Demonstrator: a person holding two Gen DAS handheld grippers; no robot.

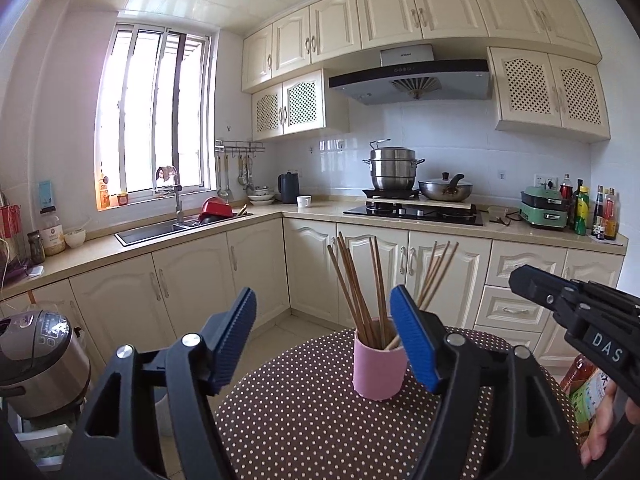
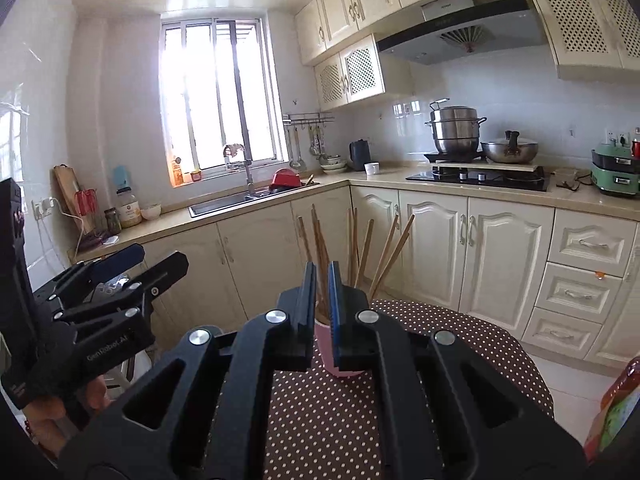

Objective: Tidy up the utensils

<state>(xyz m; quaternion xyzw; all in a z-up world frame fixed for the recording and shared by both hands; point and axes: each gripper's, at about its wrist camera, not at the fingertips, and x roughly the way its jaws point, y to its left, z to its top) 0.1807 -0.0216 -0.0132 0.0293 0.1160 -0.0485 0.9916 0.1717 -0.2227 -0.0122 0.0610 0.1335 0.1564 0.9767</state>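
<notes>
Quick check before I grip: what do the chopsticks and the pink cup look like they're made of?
Chopsticks: apparently wood or bamboo, matte brown with a faint grain, no shine. Pink cup: smooth, opaque, even matte pink; probably plastic or glazed ceramic, the pictures leave that open. Tablecloth under it looks like soft fabric, brown with white dots.

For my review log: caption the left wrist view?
Open left gripper faces pink cup of chopsticks on dotted table.

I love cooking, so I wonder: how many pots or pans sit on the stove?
2: a tall stainless steel steamer pot on the left of the black stove, and a wide lidded steel wok right of it. None looks hidden.
</notes>
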